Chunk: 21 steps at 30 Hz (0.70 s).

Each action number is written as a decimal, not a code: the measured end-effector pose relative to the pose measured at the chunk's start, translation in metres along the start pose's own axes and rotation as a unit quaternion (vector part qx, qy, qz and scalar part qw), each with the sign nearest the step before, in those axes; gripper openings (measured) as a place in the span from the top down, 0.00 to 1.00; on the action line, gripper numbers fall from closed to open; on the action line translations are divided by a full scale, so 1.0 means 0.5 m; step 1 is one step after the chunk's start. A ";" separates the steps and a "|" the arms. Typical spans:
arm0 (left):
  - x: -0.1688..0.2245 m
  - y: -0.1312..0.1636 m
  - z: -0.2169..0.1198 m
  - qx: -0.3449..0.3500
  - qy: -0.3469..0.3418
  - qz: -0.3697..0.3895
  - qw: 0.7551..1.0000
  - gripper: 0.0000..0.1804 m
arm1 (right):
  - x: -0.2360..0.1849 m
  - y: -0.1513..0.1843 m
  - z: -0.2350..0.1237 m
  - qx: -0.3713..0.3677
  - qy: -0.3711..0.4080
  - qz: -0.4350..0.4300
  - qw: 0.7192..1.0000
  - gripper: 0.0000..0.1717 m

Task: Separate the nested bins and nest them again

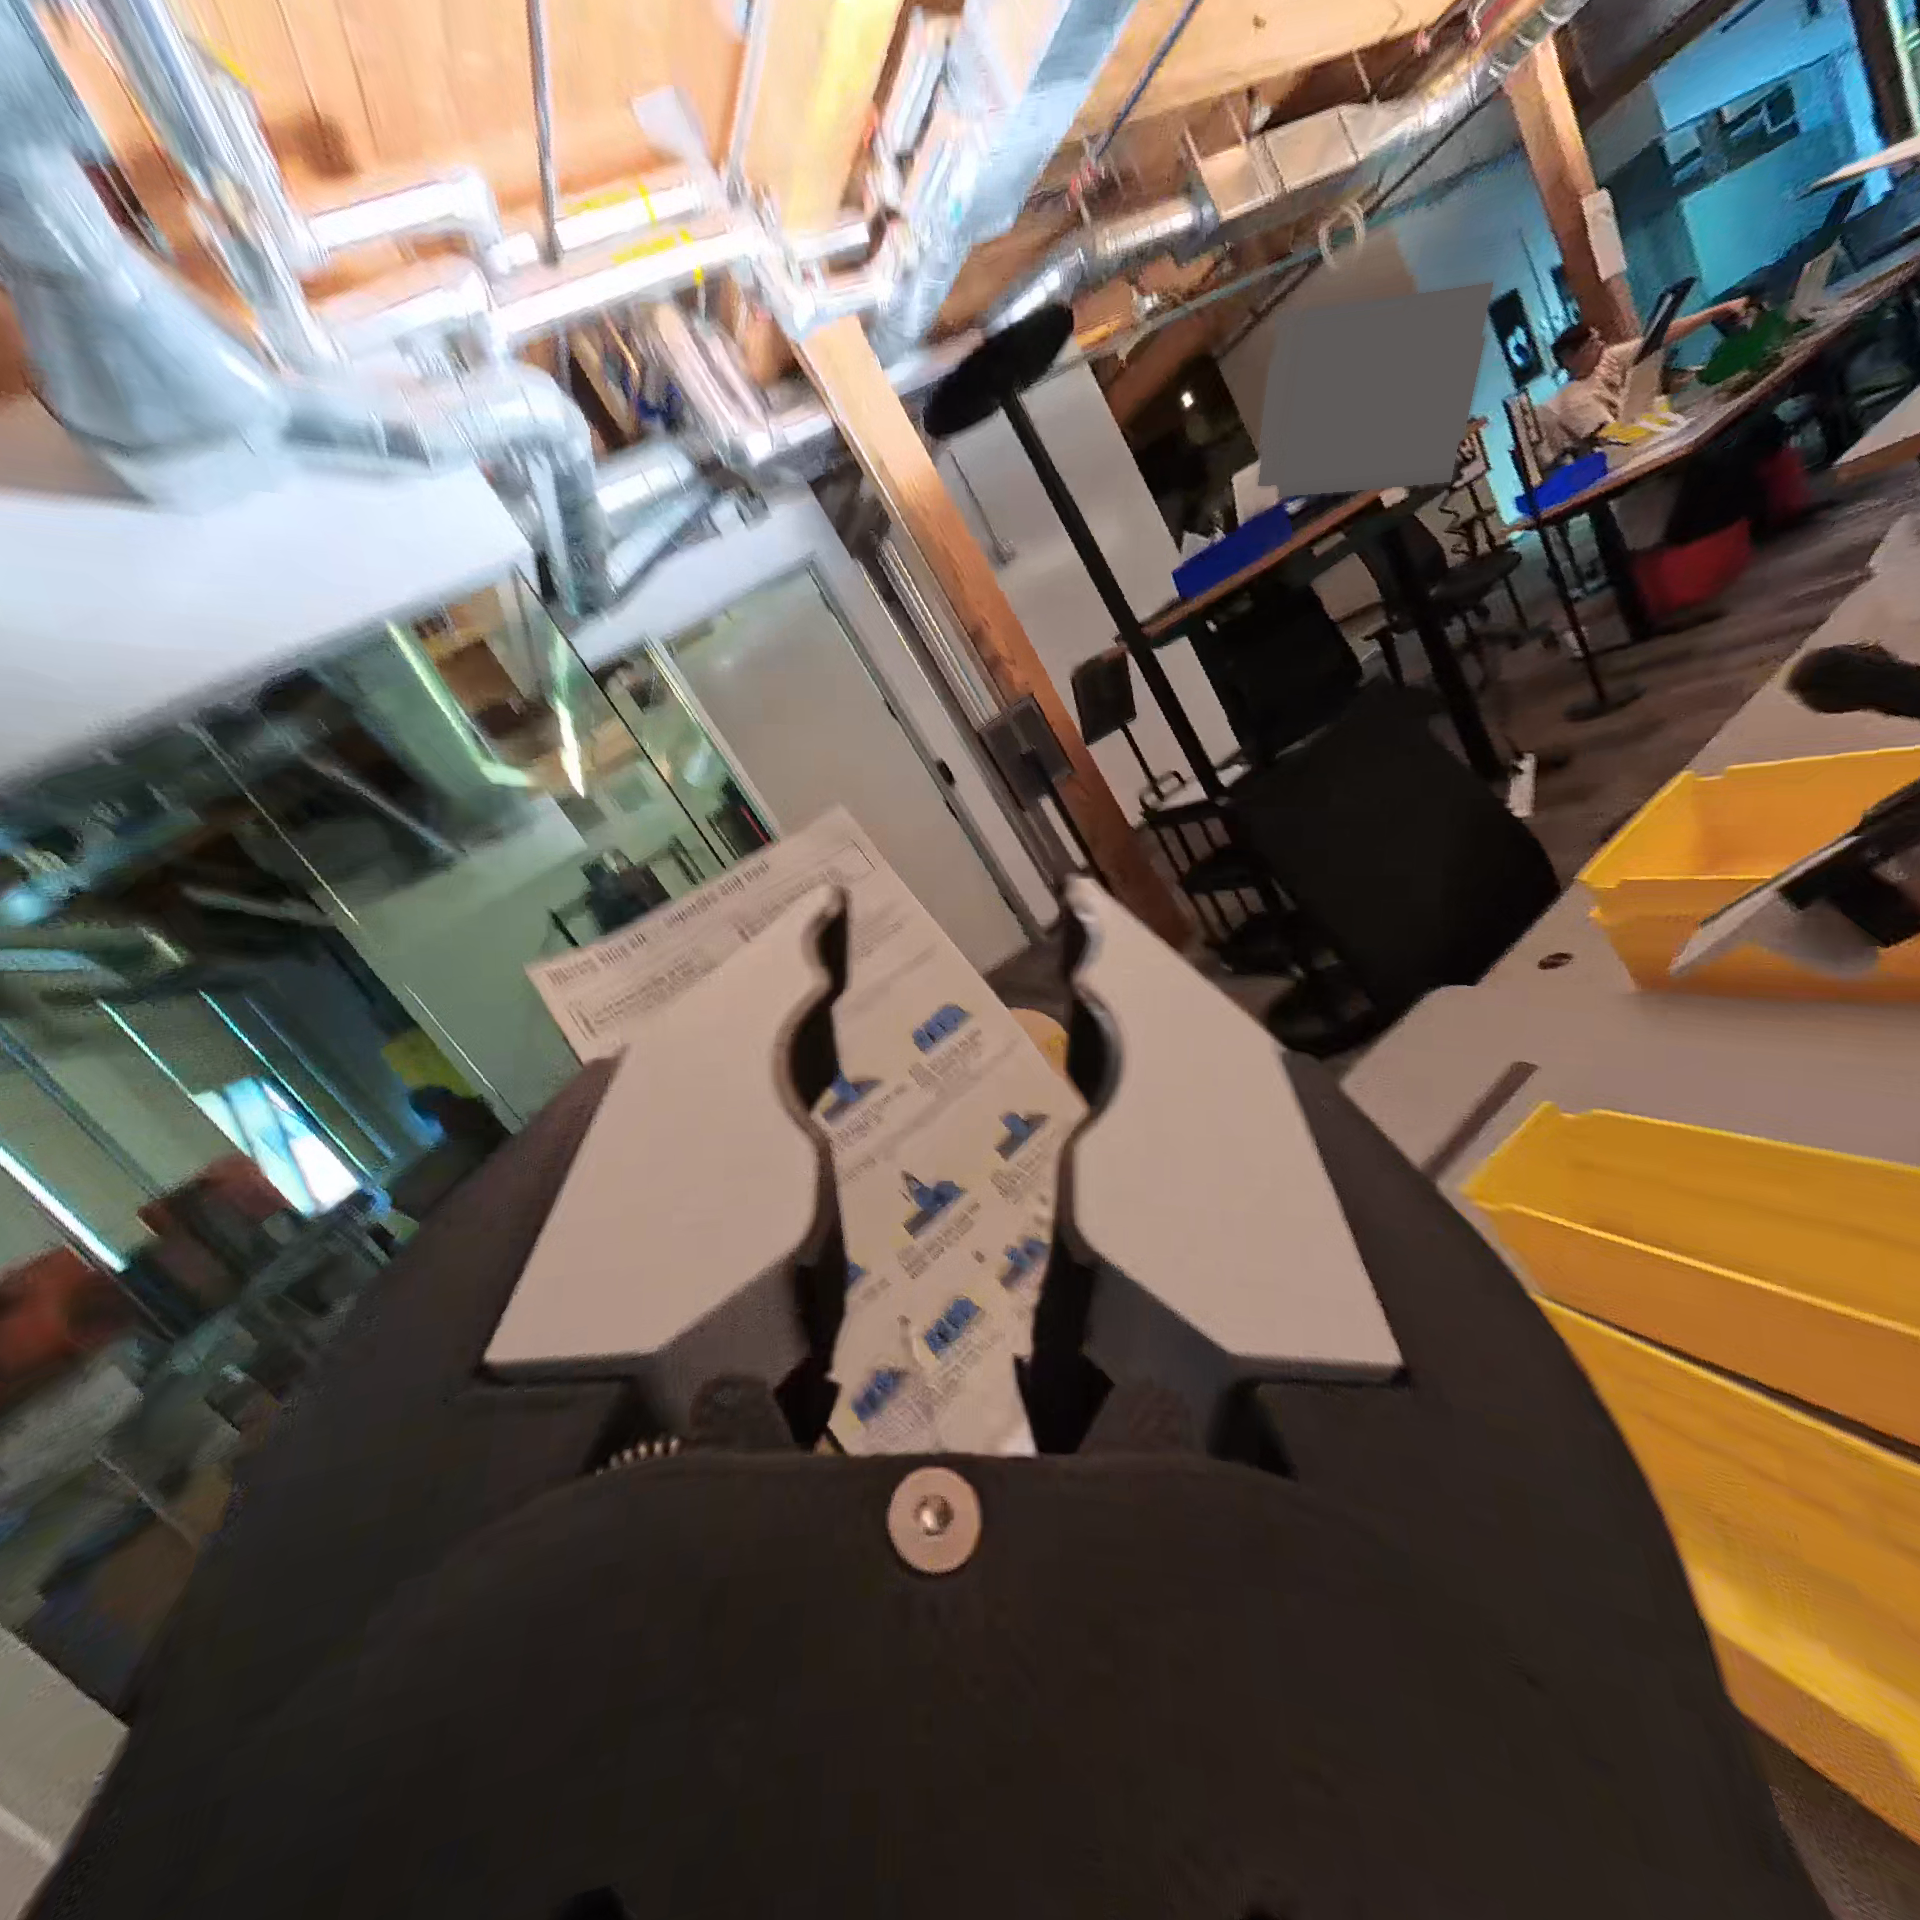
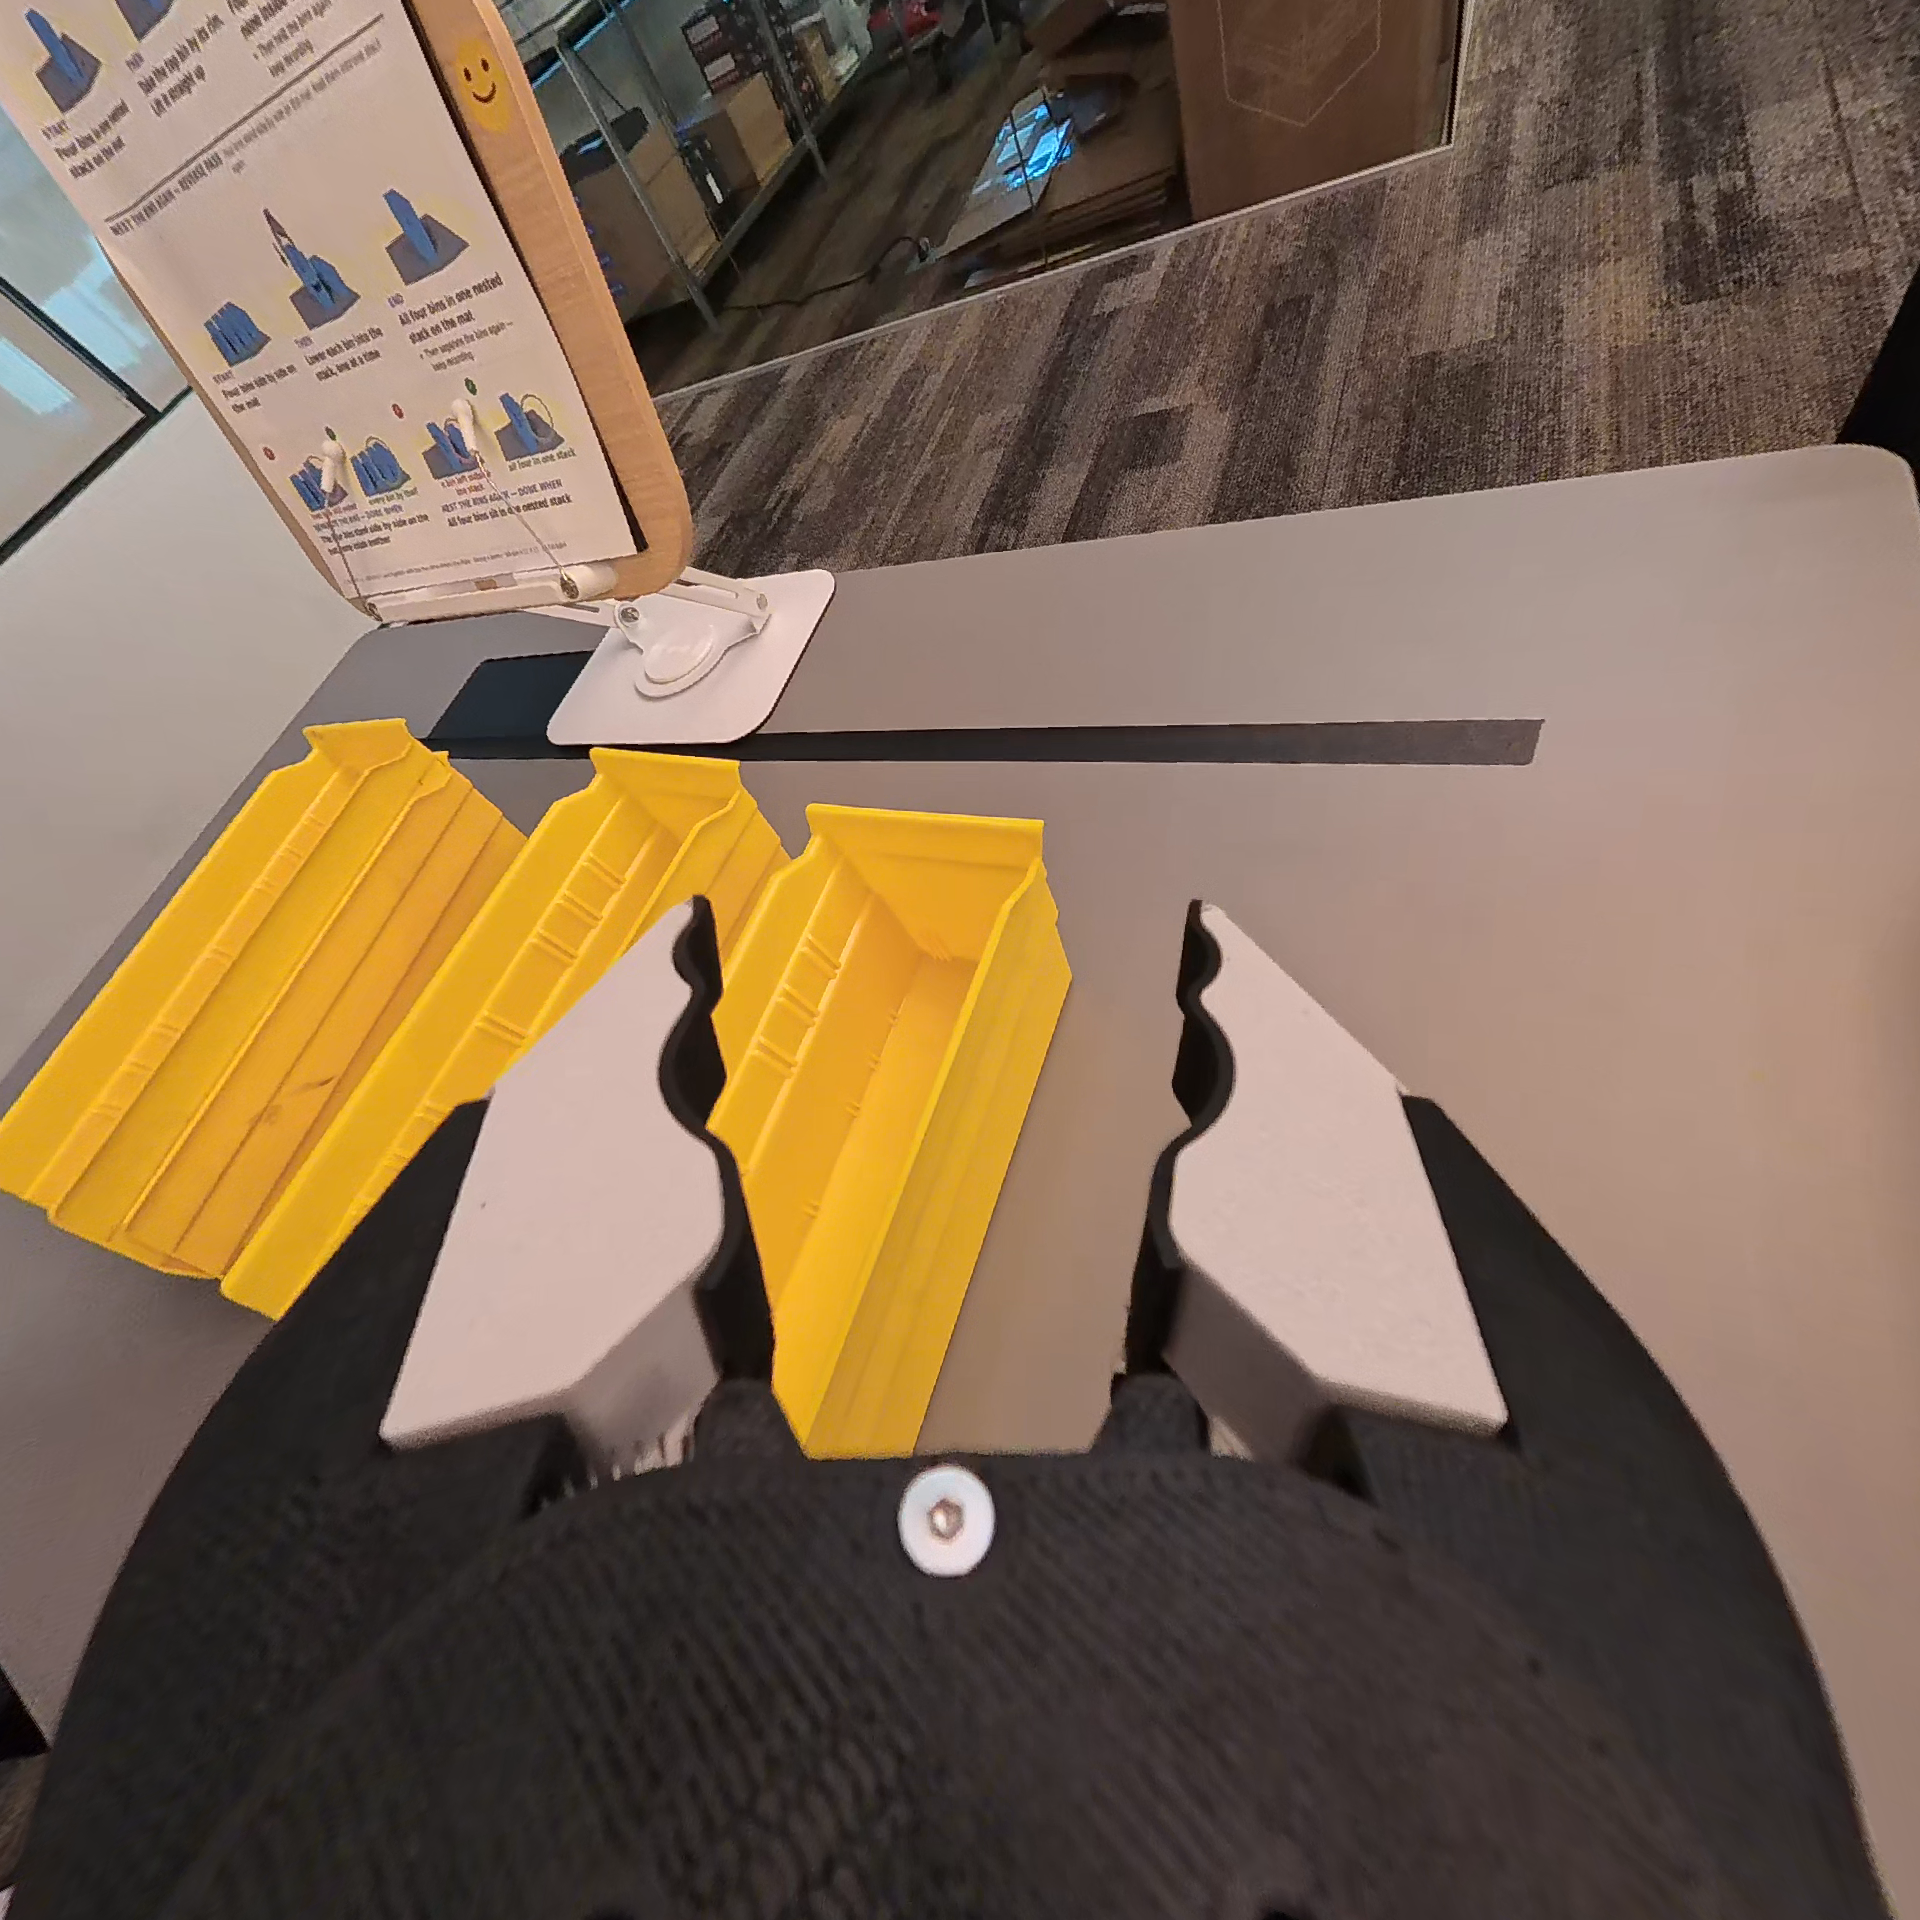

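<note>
The jaws of the right gripper [image 2: 945, 935] stand spread wide above the grey surface [image 2: 1455, 935], gripping nothing; the rightmost yellow bin [image 2: 894, 1091] lies on the surface below the gap, toward its left finger [image 2: 623, 1091], and whether that finger touches it cannot be told. The jaws of the left gripper [image 1: 956, 925] are partly spread and hold nothing, pointed up and away toward the room. In the right wrist view the bins lie in a row, open tops up: a second yellow bin [image 2: 540, 987] just beside the first at 9 o'clock, and at 9 to 10 o'clock a yellow stack [image 2: 239, 997] of bins still nested. At 11 o'clock from the bins stands an instruction sheet [image 2: 343, 343] on a wooden board [image 2: 582, 312], carried by a white stand [image 2: 696, 675] whose base sits on a strip of dark tape [image 2: 1143, 743] running across the surface at 12 o'clock. The sheet bears text and blue drawings, and the board a yellow smiley sticker [image 2: 480, 78]. From 1 to 4 o'clock the surface is open as far as its rounded far corner at 1 o'clock, with patterned carpet [image 2: 1351, 312] beyond the edge. The left wrist view is blurred.
</note>
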<state>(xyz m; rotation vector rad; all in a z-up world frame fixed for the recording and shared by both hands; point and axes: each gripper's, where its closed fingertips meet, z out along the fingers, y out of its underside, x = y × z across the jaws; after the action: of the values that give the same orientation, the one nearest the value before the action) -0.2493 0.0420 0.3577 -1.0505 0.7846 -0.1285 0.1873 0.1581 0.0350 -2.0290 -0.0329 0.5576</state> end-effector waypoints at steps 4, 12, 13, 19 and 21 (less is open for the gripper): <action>0.033 0.018 0.007 0.005 0.008 0.071 0.997 0.89 | 0.003 0.002 0.002 -0.003 0.001 0.001 1.000 0.49; 0.027 0.267 0.070 -0.210 0.000 -0.100 0.972 0.93 | 0.004 0.007 0.004 -0.007 -0.004 0.005 1.000 0.49; 0.024 0.323 0.069 -0.257 -0.017 -0.117 0.959 0.87 | 0.004 0.008 0.005 -0.008 -0.005 0.005 1.000 0.49; 0.118 0.600 -0.012 -0.533 -0.001 -0.332 0.779 0.42 | 0.012 0.019 0.014 -0.023 0.000 0.008 1.000 0.49; 0.139 0.642 -0.033 -0.578 0.001 -0.379 0.723 0.37 | 0.014 0.022 0.015 -0.026 0.002 0.008 1.000 0.49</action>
<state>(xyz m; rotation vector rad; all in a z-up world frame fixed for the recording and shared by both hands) -0.2932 0.1644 0.0559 -2.5590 0.3080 -0.3584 0.1882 0.1606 0.0203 -2.0824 -0.0284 0.5689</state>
